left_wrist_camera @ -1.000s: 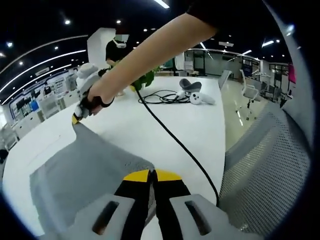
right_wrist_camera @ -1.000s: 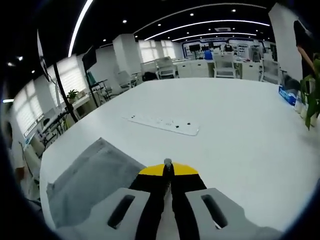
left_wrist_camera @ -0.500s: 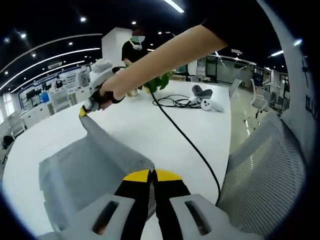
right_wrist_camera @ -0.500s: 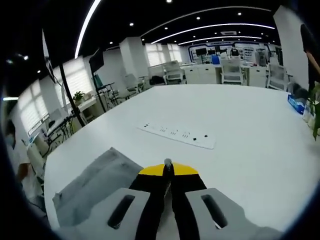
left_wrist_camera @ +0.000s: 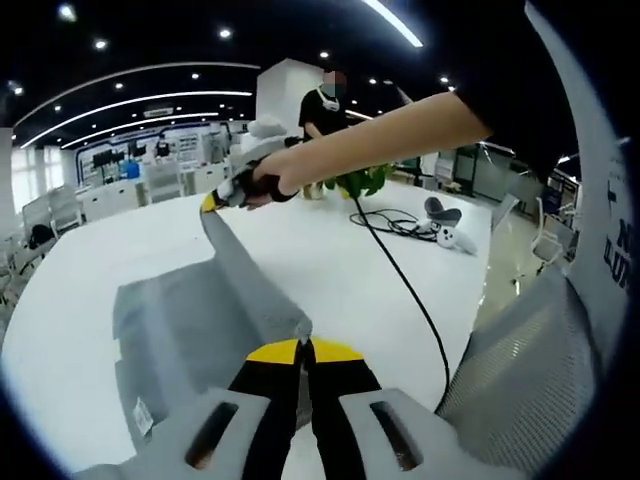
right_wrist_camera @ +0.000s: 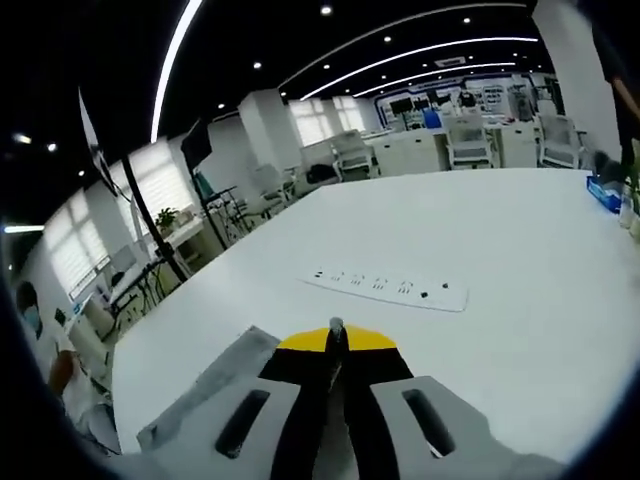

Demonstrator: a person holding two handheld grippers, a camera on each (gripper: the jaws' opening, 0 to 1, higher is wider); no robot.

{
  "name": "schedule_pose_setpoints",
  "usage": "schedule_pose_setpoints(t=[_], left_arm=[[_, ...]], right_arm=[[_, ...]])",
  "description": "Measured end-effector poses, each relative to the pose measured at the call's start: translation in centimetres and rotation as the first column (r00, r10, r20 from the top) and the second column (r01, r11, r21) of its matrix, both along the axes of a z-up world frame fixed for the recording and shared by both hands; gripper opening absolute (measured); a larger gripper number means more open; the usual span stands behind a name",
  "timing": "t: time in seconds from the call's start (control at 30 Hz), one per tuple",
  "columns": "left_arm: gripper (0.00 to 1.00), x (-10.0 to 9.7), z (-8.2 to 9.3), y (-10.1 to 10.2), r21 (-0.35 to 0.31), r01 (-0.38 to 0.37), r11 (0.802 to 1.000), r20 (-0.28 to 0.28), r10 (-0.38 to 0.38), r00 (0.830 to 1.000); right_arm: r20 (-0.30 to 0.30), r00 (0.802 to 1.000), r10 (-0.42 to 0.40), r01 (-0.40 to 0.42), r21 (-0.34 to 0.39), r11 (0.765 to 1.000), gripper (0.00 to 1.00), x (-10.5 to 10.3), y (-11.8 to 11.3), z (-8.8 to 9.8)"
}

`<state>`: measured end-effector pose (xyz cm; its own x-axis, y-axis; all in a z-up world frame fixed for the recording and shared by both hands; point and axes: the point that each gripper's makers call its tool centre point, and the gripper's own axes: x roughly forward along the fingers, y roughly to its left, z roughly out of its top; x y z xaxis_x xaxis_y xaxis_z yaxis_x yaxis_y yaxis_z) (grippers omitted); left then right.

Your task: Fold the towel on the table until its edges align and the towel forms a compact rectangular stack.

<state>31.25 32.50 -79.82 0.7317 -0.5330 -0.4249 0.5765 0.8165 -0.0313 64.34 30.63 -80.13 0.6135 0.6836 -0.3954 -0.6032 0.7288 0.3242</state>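
**Towel edge lifted higher by both grippers, fold under way**

In the left gripper view, the left gripper [left_wrist_camera: 304,347] sits at the lower centre with its jaws closed on a corner of the grey towel [left_wrist_camera: 190,320]. The right gripper [left_wrist_camera: 212,200], held in the person's hand [left_wrist_camera: 262,180] at the upper left, pinches the other corner of the same edge. Compared with 1 second ago, that far corner has risen clearly off the white table [left_wrist_camera: 300,250], and the cloth between the 2 grippers now stands as a taut ridge rather than lying flat. The rest of the towel stays spread on the table at the lower left.

In the right gripper view, the right gripper [right_wrist_camera: 338,335] is clamped on towel [right_wrist_camera: 205,385], and more table and the power strip [right_wrist_camera: 388,287] now show beyond it.

By my judgement, the lift is done and the carry-over across the towel comes next; the edges are not yet aligned.
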Motion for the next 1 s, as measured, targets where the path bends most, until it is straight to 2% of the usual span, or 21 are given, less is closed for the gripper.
schedule_pose_setpoints(t=[0.13,0.33,0.67,1.0], left_arm=[[0.02,-0.3,0.4,1.6,-0.018,-0.055,0.998,-0.004,0.055,0.998],[0.02,-0.7,0.4,3.6,-0.013,-0.107,0.994,0.0,0.107,0.994],[0.02,-1.5,0.8,6.2,-0.025,-0.171,0.985,0.006,0.171,0.985],[0.02,-1.8,0.3,8.5,-0.058,-0.236,0.97,-0.011,0.236,0.972]], right_arm=[[0.014,1.0,0.023,-0.024,0.012,1.0,0.0,-0.7,1.4,1.6],[0.005,0.998,0.056,-0.056,0.043,0.998,0.0,-0.5,4.6,2.4],[0.012,0.994,0.106,-0.107,0.068,0.992,0.0,-1.6,9.0,4.0],[-0.003,0.991,0.132,-0.132,0.052,0.99,0.0,-2.1,12.3,3.4]])
